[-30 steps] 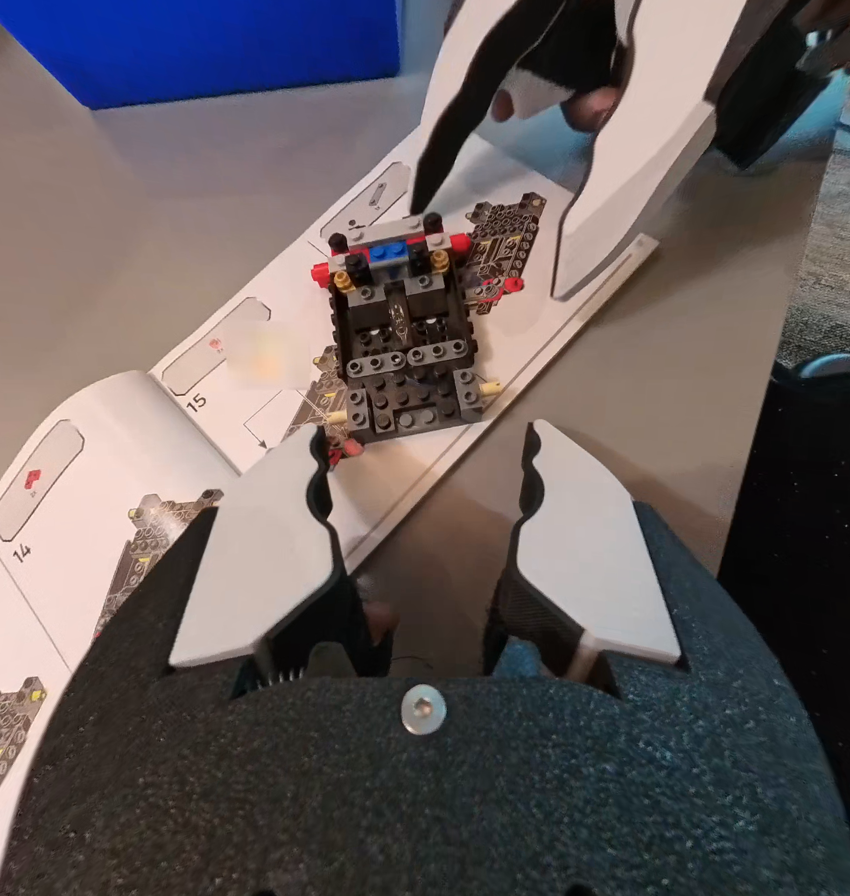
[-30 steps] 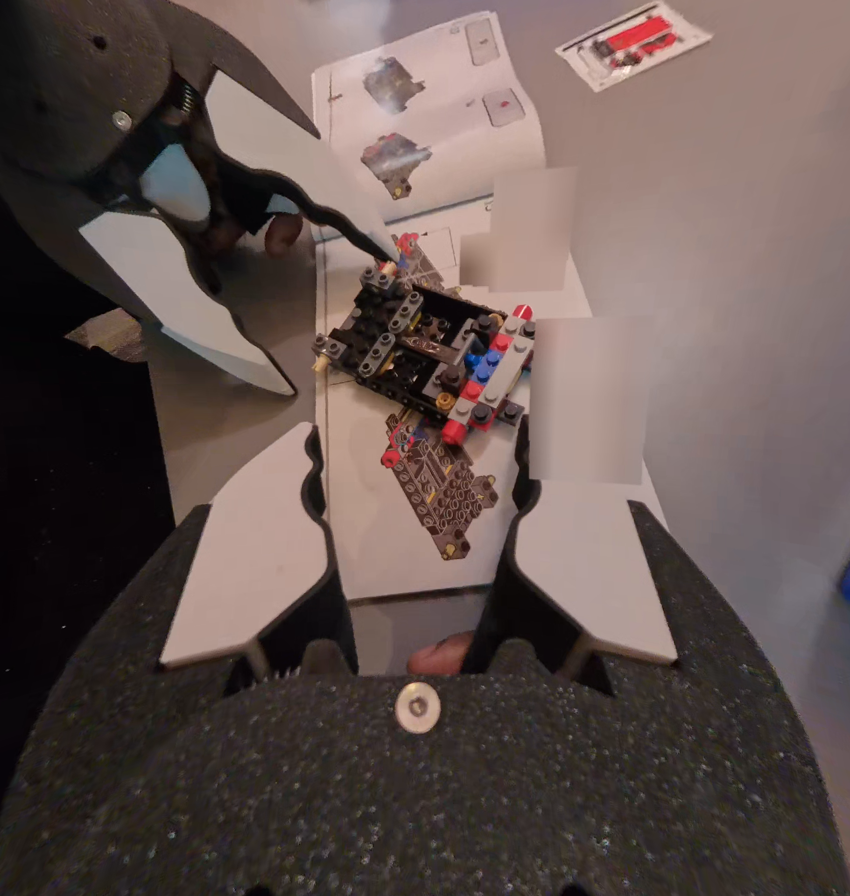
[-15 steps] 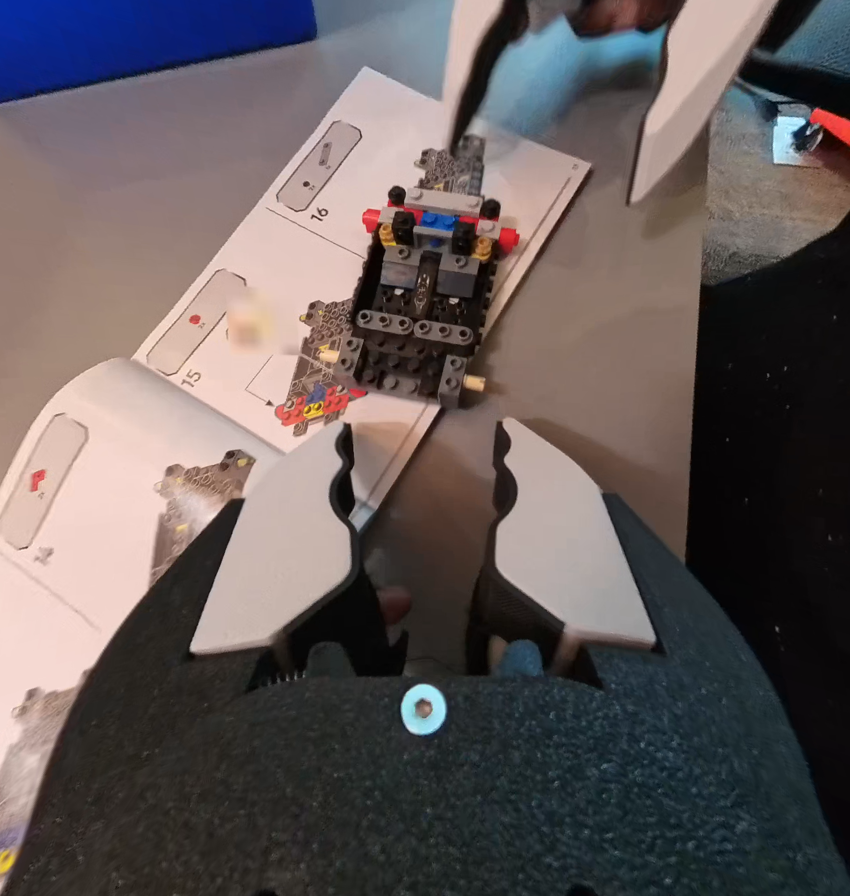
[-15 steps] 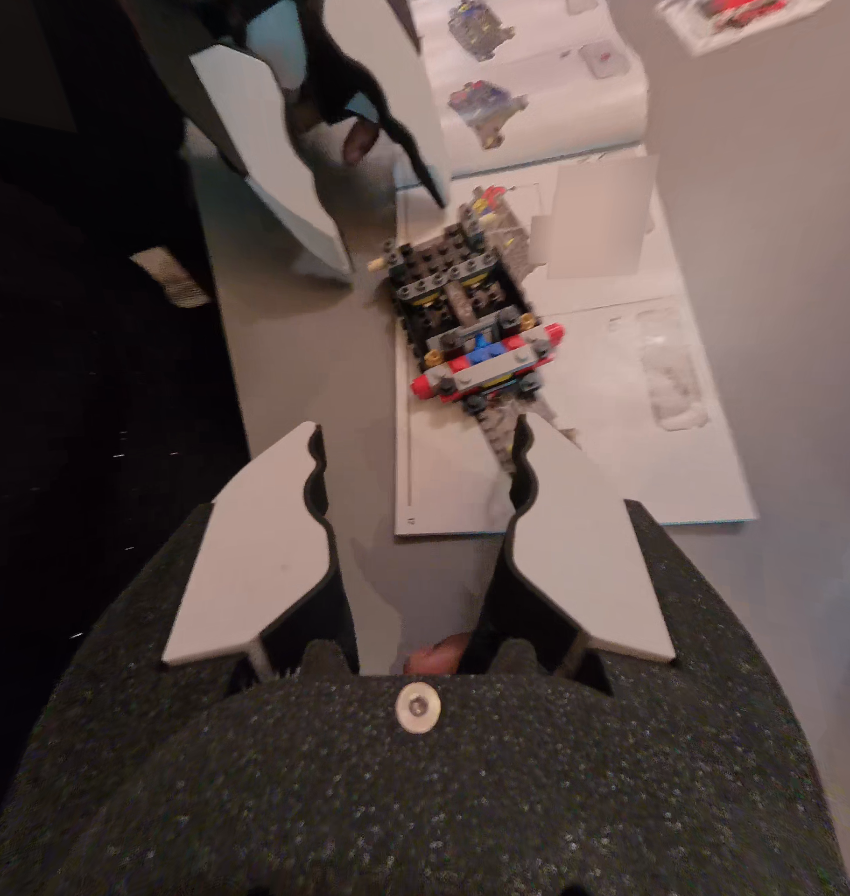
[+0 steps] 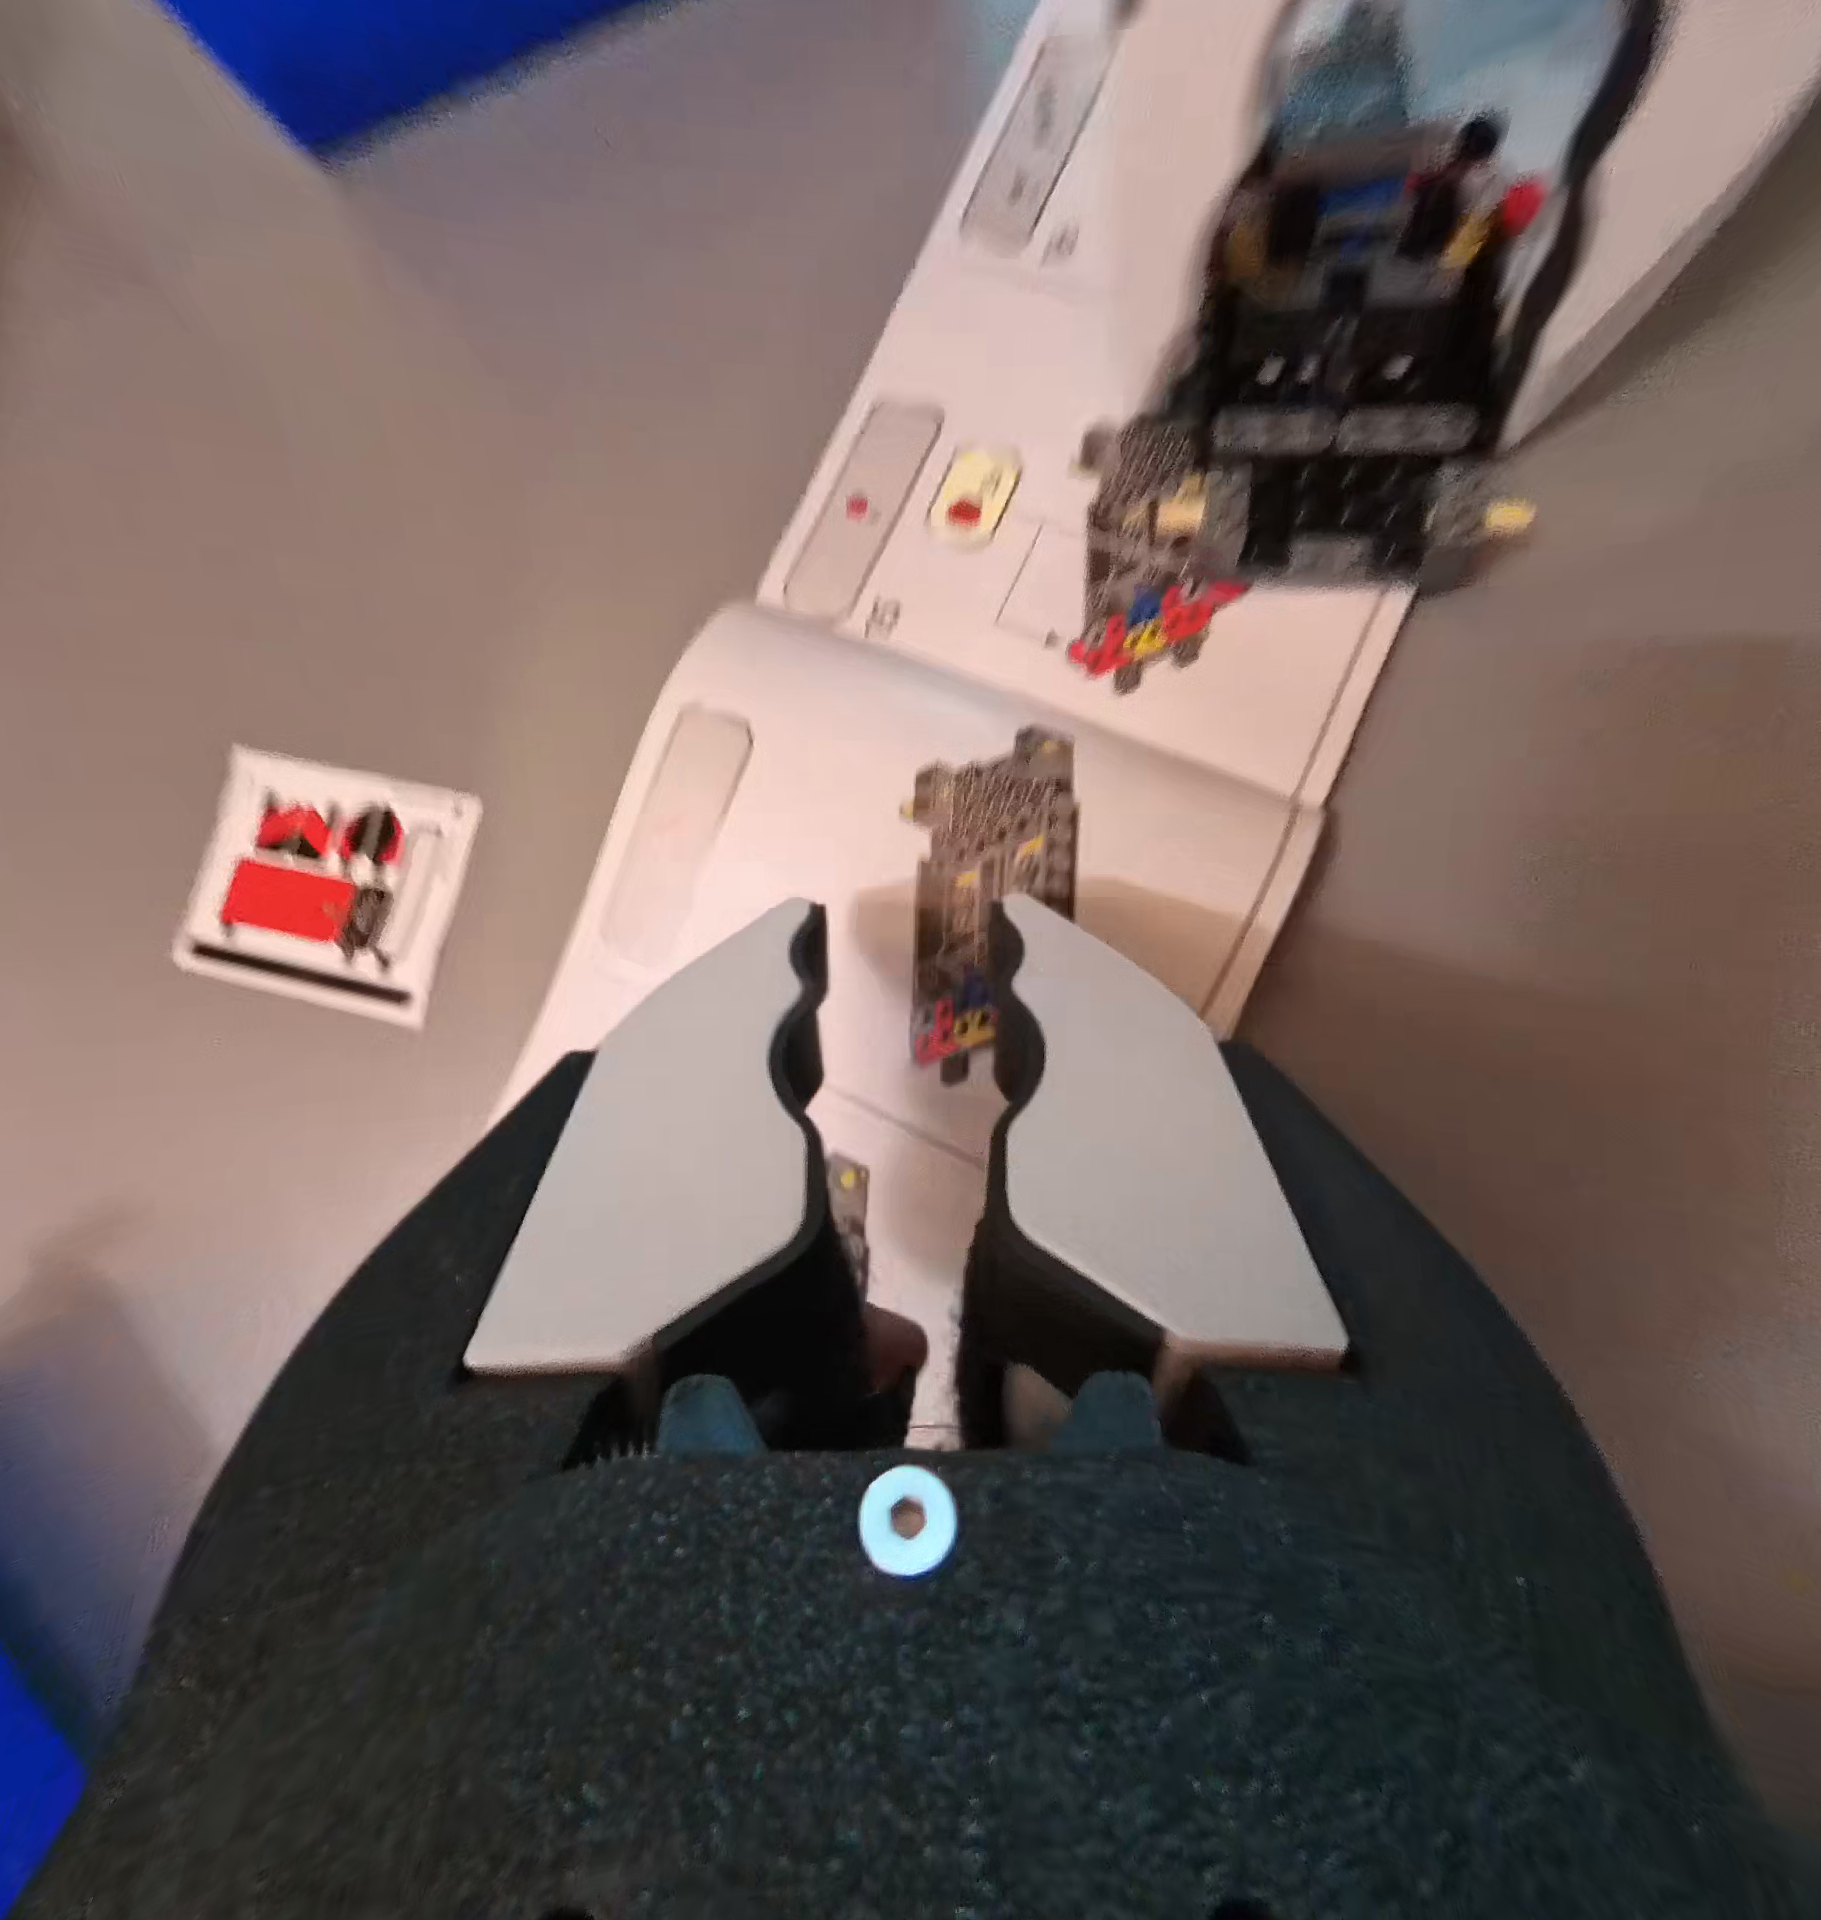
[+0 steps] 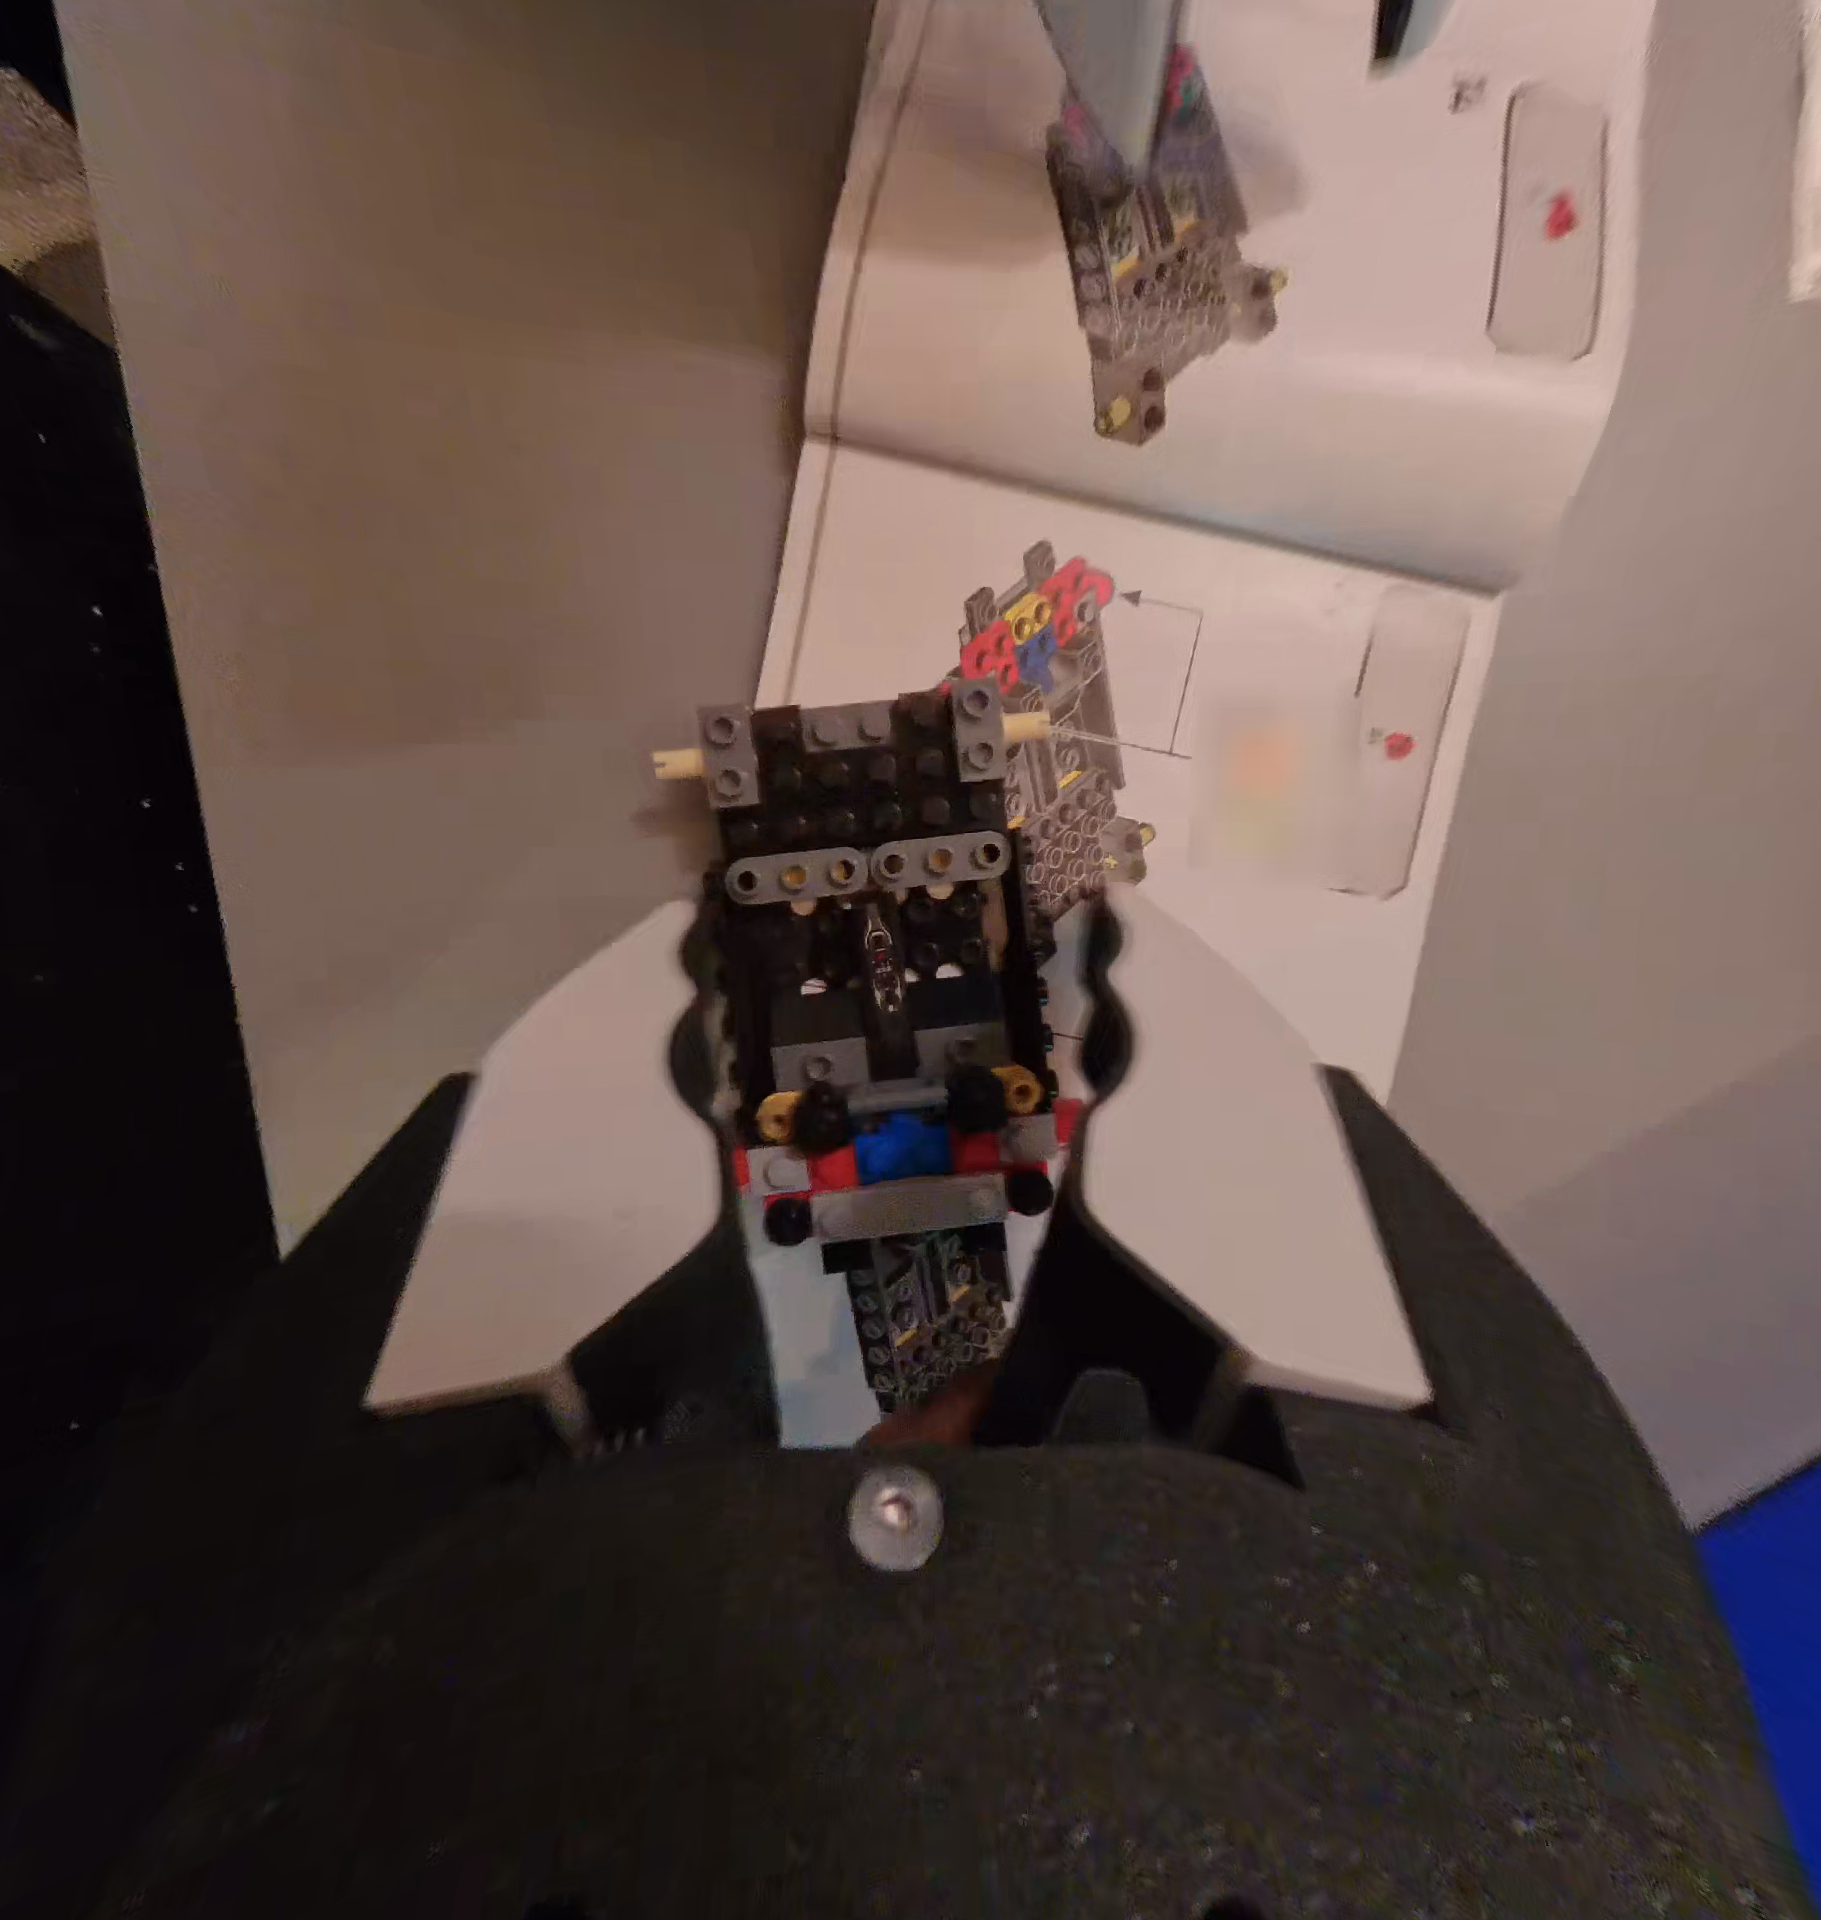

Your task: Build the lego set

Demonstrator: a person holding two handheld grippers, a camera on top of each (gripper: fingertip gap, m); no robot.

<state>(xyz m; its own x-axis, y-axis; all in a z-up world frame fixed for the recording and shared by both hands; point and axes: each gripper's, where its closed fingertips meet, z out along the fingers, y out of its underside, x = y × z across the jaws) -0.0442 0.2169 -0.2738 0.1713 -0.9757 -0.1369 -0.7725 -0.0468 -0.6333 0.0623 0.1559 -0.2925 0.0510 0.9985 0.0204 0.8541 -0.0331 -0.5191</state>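
The partly built lego model (image 6: 864,831) is black and grey with a red and blue bar at its near end. It lies on the open instruction booklet (image 6: 1301,468). My right gripper (image 6: 898,920) is open, with one finger on each side of the model; a thin gap shows on the right side. My left gripper (image 5: 906,914) is empty, its jaws narrowed but apart, over a booklet page (image 5: 781,810). The blurred model (image 5: 1342,343) is at the top right of the left wrist view, between the right gripper's fingers.
A small sticker sheet (image 5: 324,894) lies on the grey table (image 5: 262,416) left of the booklet. A blue box (image 5: 366,52) stands at the far edge. The table edge and dark floor (image 6: 54,831) are to the left in the right wrist view. Across from one pair of fingers to the other is roughly 12 cm.
My right gripper has come forward until its fingers straddle the model. My left gripper has pulled back along the booklet and its jaws have narrowed.
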